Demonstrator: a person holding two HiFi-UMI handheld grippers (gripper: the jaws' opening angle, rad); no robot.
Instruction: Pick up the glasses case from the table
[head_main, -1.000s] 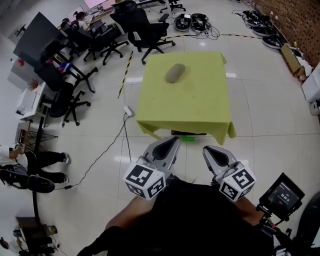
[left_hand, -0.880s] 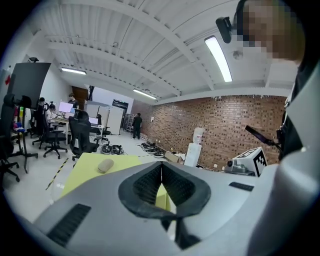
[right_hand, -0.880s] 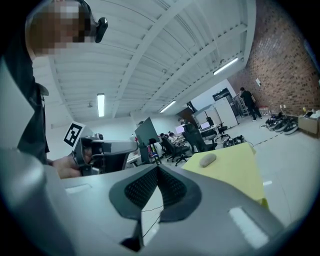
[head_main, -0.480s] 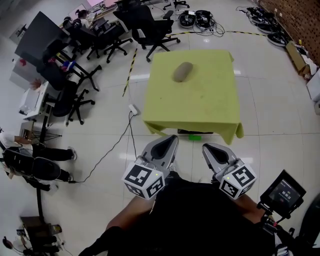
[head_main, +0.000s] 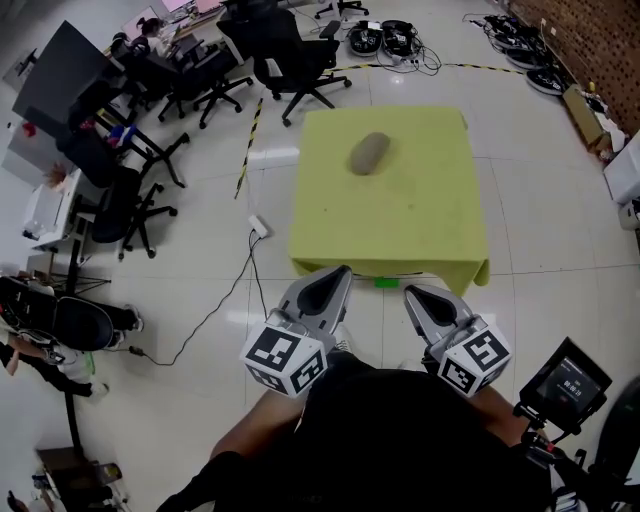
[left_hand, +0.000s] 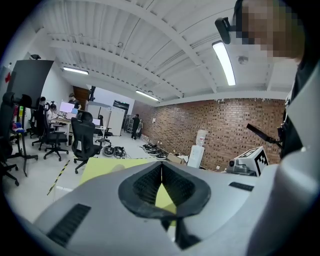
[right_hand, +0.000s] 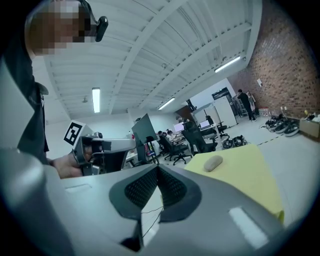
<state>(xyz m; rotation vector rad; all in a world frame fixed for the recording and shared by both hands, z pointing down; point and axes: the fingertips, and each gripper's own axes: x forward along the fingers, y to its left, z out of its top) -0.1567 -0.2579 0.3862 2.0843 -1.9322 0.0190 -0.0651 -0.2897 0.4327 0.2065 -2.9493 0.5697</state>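
A grey oval glasses case (head_main: 369, 153) lies on the far left part of a table under a yellow-green cloth (head_main: 420, 215). In the right gripper view the glasses case (right_hand: 213, 162) shows small on the cloth (right_hand: 250, 175), well ahead. My left gripper (head_main: 343, 270) and right gripper (head_main: 407, 291) are held side by side close to my body, short of the table's near edge. Both are shut with nothing between the jaws. In the left gripper view my left gripper (left_hand: 161, 165) hides most of the cloth (left_hand: 100, 167).
Black office chairs (head_main: 290, 60) and desks stand on the white tiled floor (head_main: 550, 220) left of and behind the table. A cable and power strip (head_main: 258, 226) lie by the table's left corner. A small screen on a stand (head_main: 565, 382) sits at my right. Seated people (head_main: 60, 335) are far left.
The table and case sit nearer to my grippers than a second ago; both grippers have advanced together towards the table's near edge, still shut.
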